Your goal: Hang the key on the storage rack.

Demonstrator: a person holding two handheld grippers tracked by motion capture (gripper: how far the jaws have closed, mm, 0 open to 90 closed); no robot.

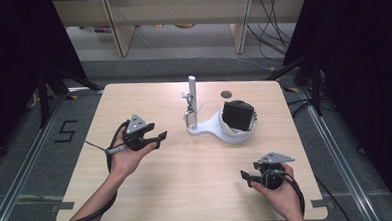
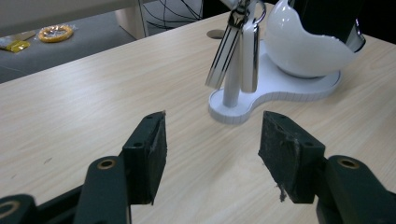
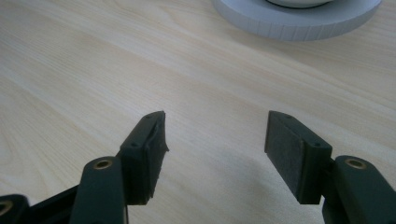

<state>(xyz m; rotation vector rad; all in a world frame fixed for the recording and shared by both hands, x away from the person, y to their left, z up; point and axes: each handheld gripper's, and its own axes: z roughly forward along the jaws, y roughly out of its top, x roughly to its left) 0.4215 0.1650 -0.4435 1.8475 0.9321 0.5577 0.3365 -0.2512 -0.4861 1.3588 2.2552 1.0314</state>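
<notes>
Keys (image 2: 236,49) hang from the upright post of a white stand (image 1: 201,128) near the middle of a pale wooden table (image 1: 187,176). Beside the post, the stand's white bowl (image 1: 230,130) holds a dark box-shaped thing (image 1: 237,115). Just left of the stand, the left gripper (image 1: 160,137) points toward the keys, its jaws spread wide with nothing between them. Well apart, near the table's front right edge, the right gripper (image 1: 244,176) is low over the wood, jaws also spread and empty.

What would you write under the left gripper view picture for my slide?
Open left gripper above the table, facing keys hanging on a white stand.
</notes>
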